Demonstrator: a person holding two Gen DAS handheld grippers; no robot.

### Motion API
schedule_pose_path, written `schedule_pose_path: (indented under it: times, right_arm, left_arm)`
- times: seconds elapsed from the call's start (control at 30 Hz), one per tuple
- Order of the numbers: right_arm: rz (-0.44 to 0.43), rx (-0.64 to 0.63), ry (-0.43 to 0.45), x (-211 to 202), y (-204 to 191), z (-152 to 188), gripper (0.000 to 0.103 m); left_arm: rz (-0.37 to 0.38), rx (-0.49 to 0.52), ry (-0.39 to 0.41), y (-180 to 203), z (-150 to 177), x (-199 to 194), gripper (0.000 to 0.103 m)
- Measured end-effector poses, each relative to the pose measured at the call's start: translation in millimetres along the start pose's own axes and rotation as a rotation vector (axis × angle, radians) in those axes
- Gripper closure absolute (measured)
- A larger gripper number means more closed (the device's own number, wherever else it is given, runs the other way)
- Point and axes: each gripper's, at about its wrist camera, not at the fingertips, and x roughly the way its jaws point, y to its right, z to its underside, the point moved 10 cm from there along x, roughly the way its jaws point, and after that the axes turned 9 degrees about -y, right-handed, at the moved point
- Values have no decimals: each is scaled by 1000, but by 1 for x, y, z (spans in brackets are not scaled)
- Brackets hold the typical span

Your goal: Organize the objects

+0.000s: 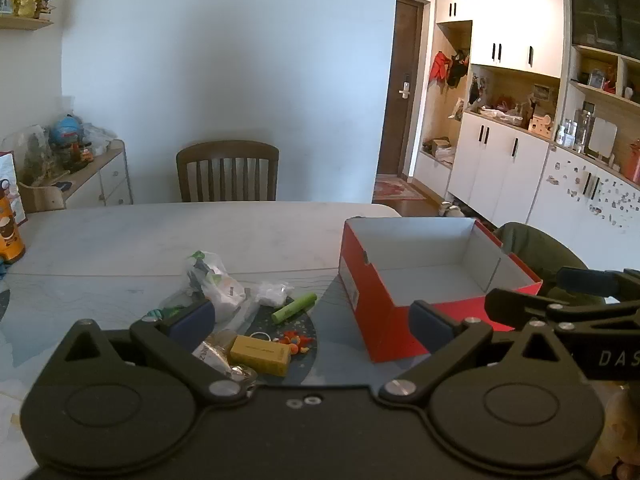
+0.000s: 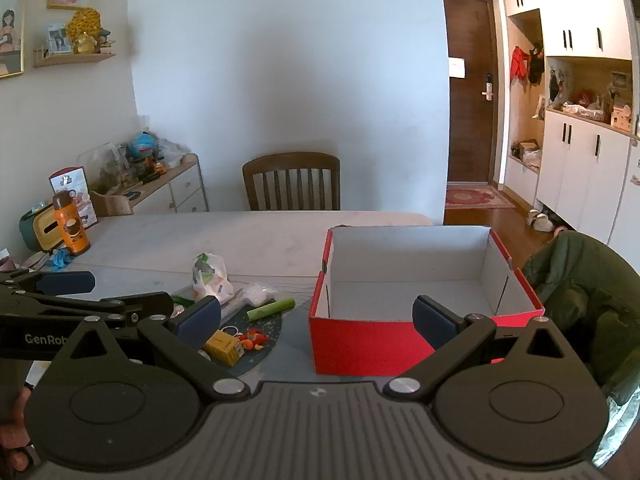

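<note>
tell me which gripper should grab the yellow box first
Left, probably. The left gripper has open jaws with the yellow box lying low between them, while the right gripper faces the empty red shoebox.

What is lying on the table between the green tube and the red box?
Nothing: in both wrist views the table is bare between the green tube and the red box.

Matt red cardboard box, crinkly plastic bag, glossy tabletop.
</note>
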Motion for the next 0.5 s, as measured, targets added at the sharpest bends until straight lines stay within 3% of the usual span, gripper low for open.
schedule_pose_path:
  times: [0.5]
  right_arm:
    - [-62,-47,2,12,-20,-4,0]
  left_arm:
    - [-33,-18,-19,-18,1,1,1]
